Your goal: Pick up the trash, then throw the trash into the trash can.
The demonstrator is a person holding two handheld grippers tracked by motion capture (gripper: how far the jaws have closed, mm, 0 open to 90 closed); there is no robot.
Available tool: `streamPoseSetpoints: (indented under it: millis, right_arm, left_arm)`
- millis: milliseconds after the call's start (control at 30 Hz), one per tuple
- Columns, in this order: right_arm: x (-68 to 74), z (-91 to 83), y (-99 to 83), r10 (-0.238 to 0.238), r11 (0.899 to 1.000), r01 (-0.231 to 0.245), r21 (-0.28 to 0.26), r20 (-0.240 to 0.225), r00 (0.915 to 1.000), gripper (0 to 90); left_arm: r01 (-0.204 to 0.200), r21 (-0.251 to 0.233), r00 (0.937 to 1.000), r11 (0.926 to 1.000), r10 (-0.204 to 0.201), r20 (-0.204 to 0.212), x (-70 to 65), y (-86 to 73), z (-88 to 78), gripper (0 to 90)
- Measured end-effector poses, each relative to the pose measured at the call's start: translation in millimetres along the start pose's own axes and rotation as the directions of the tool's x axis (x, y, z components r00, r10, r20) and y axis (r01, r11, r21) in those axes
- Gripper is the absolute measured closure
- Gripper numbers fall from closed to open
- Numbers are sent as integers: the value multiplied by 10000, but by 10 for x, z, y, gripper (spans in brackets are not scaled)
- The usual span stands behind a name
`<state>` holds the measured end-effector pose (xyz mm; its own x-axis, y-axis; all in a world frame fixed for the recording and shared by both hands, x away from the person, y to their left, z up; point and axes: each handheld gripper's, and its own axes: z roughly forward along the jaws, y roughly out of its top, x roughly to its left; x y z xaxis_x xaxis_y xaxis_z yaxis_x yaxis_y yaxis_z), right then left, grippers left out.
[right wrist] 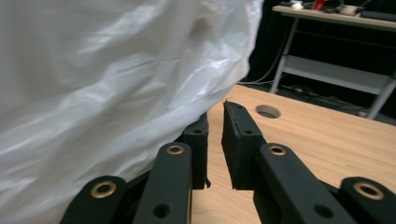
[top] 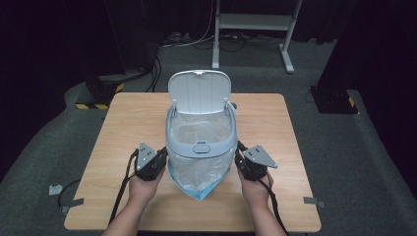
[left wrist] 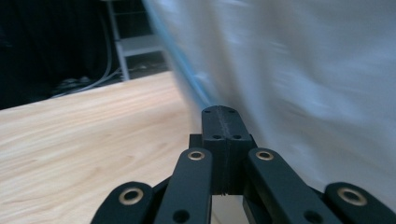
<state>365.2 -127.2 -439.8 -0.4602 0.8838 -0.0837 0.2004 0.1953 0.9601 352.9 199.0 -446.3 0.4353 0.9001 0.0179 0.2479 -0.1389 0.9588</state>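
A pale grey plastic bin [top: 200,132] with raised lid and clear plastic liner bag [top: 199,172] stands on the light wooden surface [top: 275,128] between both tongs; left tongs [left wrist: 222,122] pressed together just beside the bag; right tongs [right wrist: 215,125] slightly spread, the bag draped against one jaw.

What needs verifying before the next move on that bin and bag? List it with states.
1. Lid up and out of the way: ok.
2. Bin ring lifted, plastic bag hanging beneath it: ok.
3. Left gripper jaws closed together beside the bag: ok; whether they pinch film, cannot tell.
4. Right gripper gripping: not ok, jaws slightly apart beside the bag.
5. Table around the bin bare: ok.
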Motion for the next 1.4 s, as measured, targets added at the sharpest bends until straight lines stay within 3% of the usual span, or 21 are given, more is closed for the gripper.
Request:
streamPoseSetpoints:
  millis: [133,233,267,333,400,533,700,900,1000,1067,1133,1267,1400]
  right_arm:
    - [-46,79,44,73,9999,-75,81,284,9996,773]
    - [-44,171,78,15,9997,-19,242,174,9998,793]
    - [-27,197,92,13,9997,-16,257,96,10000,830]
    - [8,207,102,-76,9997,74,224,104,9999,897]
    - [23,208,99,-104,9998,102,183,89,9999,900]
    - [35,180,94,-154,9997,153,189,22,9999,900]
    - [141,117,63,-242,9997,242,12,17,9997,900]
    - [271,42,26,-351,9992,347,-183,-221,9991,900]
    - [308,14,22,-481,9987,475,-157,-423,9979,900]
    - [317,18,35,-700,9975,701,59,-252,9972,823]
    - [270,-14,57,-460,9989,460,5,-200,9987,755]
    - [209,-143,112,-312,9987,311,-410,-36,9995,701]
    - [175,-328,199,-402,9955,406,-861,69,9992,681]
  left_arm:
    - [198,52,9994,9998,-196,-291,109,17,183,897]
    - [48,143,10000,9999,-48,28,82,52,318,898]
    - [-11,159,9999,9999,13,-108,69,59,329,899]
    - [352,182,9993,9992,-354,86,90,62,339,900]
    - [270,201,9996,9994,-272,103,85,63,326,900]
    - [52,145,10000,9999,-52,65,37,44,237,900]
    - [413,-89,9991,9991,-414,-51,11,-49,63,900]
    - [405,-204,9989,9990,-409,-228,-6,-132,-154,900]
    - [441,-145,9990,9989,-443,-108,34,-144,-208,900]
    - [417,-141,9989,9990,-420,-198,55,-129,-236,899]
    - [475,-361,9982,9982,-488,-354,101,-101,-293,897]
    - [828,-708,9951,9940,-863,-489,211,-34,-396,830]
    - [800,-1028,9942,9915,-868,-634,264,75,-499,785]
